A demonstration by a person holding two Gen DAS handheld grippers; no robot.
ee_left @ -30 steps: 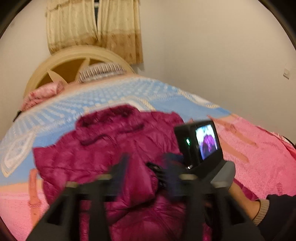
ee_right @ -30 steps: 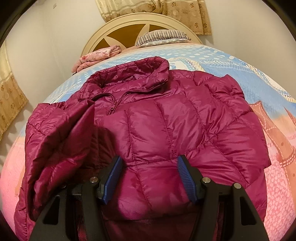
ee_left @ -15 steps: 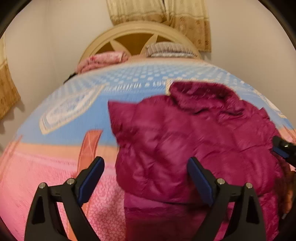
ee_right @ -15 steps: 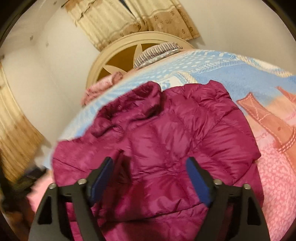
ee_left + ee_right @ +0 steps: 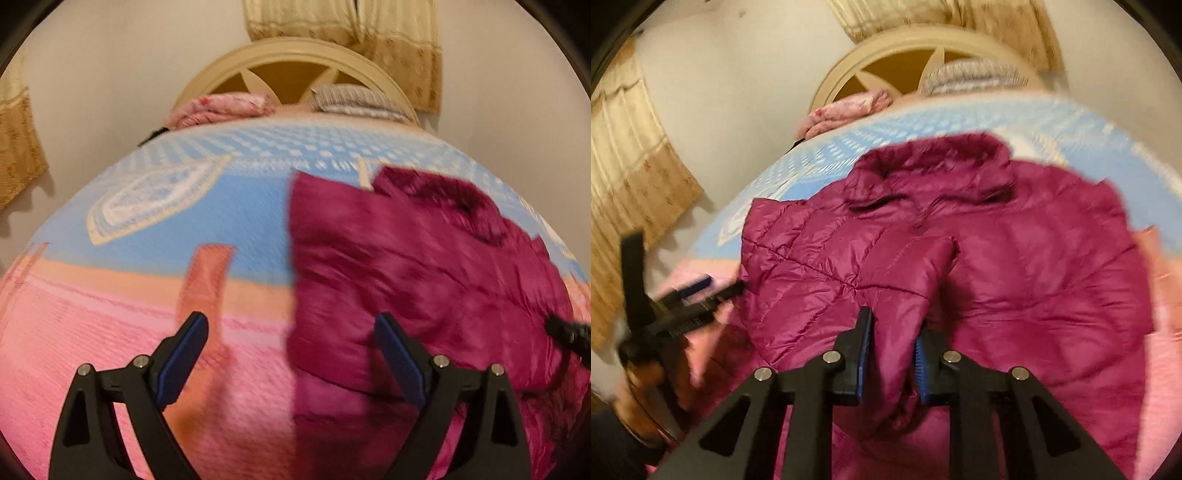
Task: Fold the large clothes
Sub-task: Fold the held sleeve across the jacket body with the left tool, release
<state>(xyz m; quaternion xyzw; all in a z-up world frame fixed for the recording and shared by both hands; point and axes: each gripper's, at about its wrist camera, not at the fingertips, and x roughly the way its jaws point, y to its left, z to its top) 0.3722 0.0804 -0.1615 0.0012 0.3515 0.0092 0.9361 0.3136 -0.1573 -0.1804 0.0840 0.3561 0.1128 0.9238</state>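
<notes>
A magenta puffer jacket [image 5: 1015, 266] lies face up on the bed, collar toward the headboard. My right gripper [image 5: 892, 354] is shut on a fold of the jacket's sleeve [image 5: 905, 266], which lies across the jacket's front. My left gripper [image 5: 291, 354] is open and empty, held over the jacket's left edge [image 5: 406, 280] and the pink bedspread. The left gripper also shows at the left of the right wrist view [image 5: 698, 291]. The tip of the right gripper shows at the right edge of the left wrist view [image 5: 569, 332].
The bed has a blue and pink bedspread [image 5: 184, 221]. A rounded cream headboard [image 5: 291, 66], a pink folded blanket [image 5: 221, 107] and a striped pillow [image 5: 354, 98] are at the far end. Beige curtains [image 5: 631, 177] hang by the wall on the left.
My right gripper has closed on the jacket's sleeve. My left gripper has swung left, off the jacket's middle to its left edge, and stays open.
</notes>
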